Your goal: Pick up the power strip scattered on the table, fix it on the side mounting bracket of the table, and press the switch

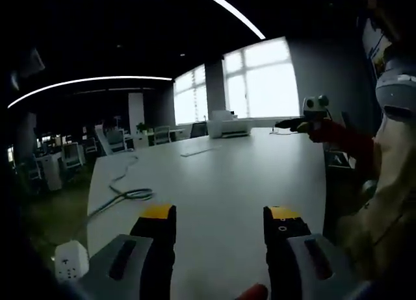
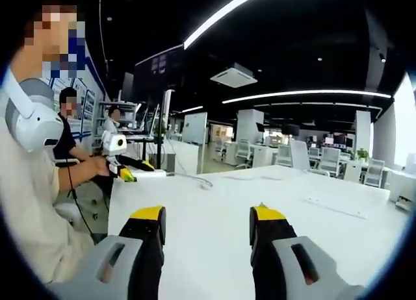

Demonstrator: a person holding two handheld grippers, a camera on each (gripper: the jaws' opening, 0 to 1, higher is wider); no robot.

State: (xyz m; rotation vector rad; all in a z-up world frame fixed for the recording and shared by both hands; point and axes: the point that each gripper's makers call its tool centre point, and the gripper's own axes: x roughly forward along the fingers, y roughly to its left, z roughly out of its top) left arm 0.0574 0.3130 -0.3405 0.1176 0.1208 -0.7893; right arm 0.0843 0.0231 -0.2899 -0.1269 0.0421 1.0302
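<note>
Yellow-tipped left gripper (image 1: 221,215) and right gripper (image 2: 207,215) hover parted wide, both empty.
Approach should swing toward the white cube-shaped power strip (image 1: 70,261) at the white table (image 1: 221,170) edge.

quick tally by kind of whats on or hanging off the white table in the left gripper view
power strips: 1, the white cube power strip at the table's near left corner
cables: 1, the grey cable running along the left edge
printers: 1, the white printer at the far end
flat white strips: 1, a thin flat piece mid-table, too small to identify
total: 4
</note>
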